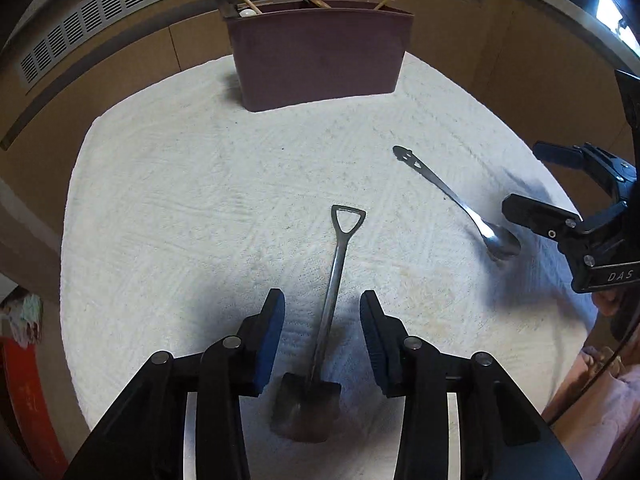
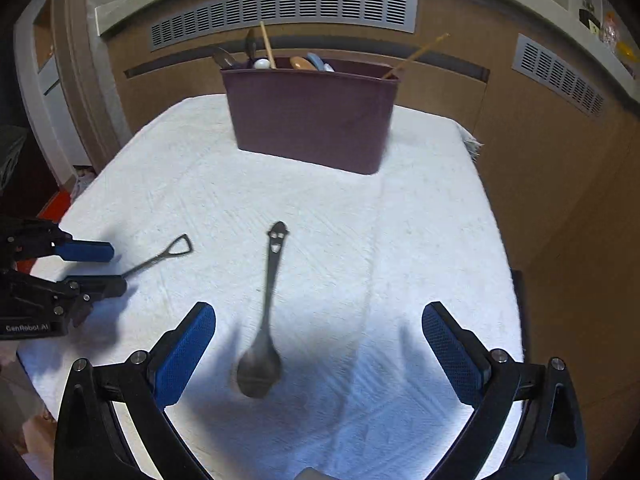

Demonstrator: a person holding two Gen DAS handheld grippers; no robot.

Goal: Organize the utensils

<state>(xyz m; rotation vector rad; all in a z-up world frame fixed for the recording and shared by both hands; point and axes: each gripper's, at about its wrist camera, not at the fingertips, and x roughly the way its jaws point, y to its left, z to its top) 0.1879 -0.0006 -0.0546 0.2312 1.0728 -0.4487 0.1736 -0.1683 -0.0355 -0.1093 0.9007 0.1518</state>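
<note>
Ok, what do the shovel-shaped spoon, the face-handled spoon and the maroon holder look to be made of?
Shovel-shaped spoon: likely polished steel, with grey glints along its shaft. Face-handled spoon: similar shiny metal, reflective bowl. Maroon holder: matte, smooth, thin-walled, probably plastic, though that stays uncertain.

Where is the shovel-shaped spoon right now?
The shovel-shaped spoon lies on the white cloth between the open left gripper fingers, left of the cutout-handled spoon.

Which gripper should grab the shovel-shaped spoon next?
Left. The left gripper is open with the steel shovel-shaped spoon lying between its fingers on the white towel. The right gripper is open over the other steel spoon.
</note>
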